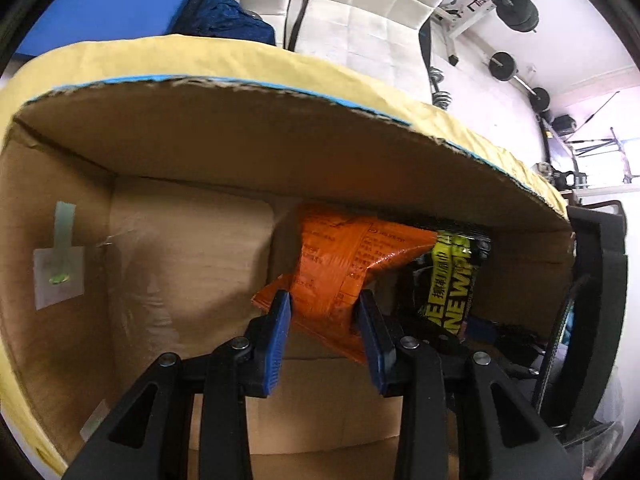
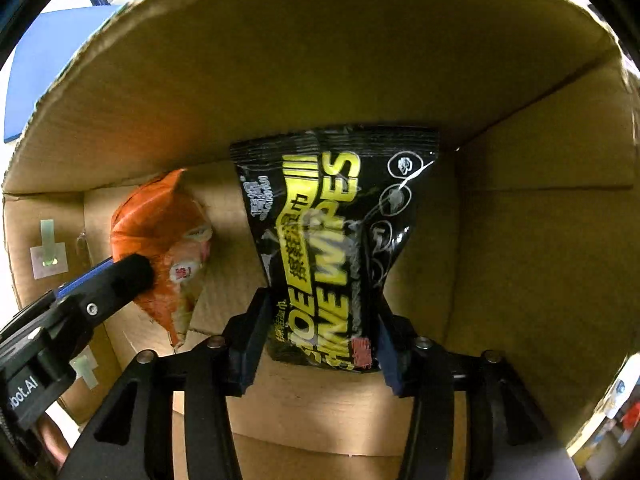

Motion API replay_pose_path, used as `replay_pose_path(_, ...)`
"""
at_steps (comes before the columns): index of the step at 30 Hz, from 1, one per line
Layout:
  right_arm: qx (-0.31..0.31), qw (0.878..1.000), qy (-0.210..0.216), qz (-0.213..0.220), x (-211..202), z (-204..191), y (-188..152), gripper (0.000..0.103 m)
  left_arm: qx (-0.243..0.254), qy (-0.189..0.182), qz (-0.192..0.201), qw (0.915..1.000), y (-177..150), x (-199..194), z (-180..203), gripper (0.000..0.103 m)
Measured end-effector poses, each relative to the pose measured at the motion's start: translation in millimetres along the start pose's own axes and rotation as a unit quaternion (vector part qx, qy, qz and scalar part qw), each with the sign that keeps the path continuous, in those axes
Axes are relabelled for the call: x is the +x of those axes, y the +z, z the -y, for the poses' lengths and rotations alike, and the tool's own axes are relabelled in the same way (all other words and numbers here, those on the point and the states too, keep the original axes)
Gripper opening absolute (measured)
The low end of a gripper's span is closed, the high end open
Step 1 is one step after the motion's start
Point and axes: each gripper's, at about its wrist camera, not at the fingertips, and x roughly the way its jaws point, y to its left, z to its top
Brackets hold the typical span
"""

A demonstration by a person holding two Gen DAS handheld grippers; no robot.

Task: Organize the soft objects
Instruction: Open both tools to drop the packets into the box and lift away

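Inside cardboard box (image 1: 168, 184): left claw (image 1: 325, 308) clamped on orange packet (image 1: 340, 264); right claw (image 2: 320, 328) slightly parted around black wipes pack (image 2: 332, 216), grip unclear.

Blue mat (image 1: 104, 4): flat, upper left, beyond the carton rim
Dark blue cloth (image 1: 224, 12): bunched beside the mat, against the quilted panels
Quilted white panels (image 1: 360, 4): two, side by side (a black cable (image 1: 298, 8) hangs between them)
Barbells (image 1: 516, 70): black plates on bars, on the pale floor at right
Weight bench (image 1: 476, 8): white frame, near the barbells
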Motion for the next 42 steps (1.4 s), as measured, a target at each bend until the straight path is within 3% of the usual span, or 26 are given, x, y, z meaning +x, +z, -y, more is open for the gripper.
replay_pose_path(7, -0.009, 1.0, -0.011, 0.005, -18, -10, -6, 0.065, 0.016, 0.04, 0.019, 0.9989, -11, -22, 10, 0.035)
replay_pose_path(12, -0.015, 1.0, -0.014, 0.014, -35, -15, -17, 0.072, 0.017, 0.051, 0.027, 0.9982, -21, -35, 12, 0.045)
replay_pose_path(13, -0.02, 0.999, -0.019, 0.018, -38, -17, -21, 0.074, 0.018, 0.051, 0.03, 0.9981, -24, -40, 13, 0.051)
replay_pose_path(15, -0.025, 0.999, -0.024, 0.026, -46, -17, -31, 0.1, 0.02, 0.059, 0.038, 0.9973, -29, -47, 13, 0.07)
replay_pose_path(16, -0.025, 0.999, -0.024, 0.032, -49, -15, -37, 0.103, 0.022, 0.068, 0.048, 0.9963, -36, -52, 13, 0.082)
replay_pose_path(19, -0.033, 0.998, -0.032, 0.05, -64, -17, -52, 0.103, 0.033, 0.083, 0.067, 0.9937, -49, -63, 17, 0.093)
replay_pose_path(34, -0.041, 0.992, -0.026, 0.12, -143, -9, -138, 0.103, 0.051, 0.099, 0.15, 0.9824, -107, -132, 31, 0.093)
replay_pose_path(42, -0.046, 0.986, -0.015, 0.159, -189, -5, -184, 0.103, 0.052, 0.094, 0.173, 0.9791, -139, -170, 36, 0.093)
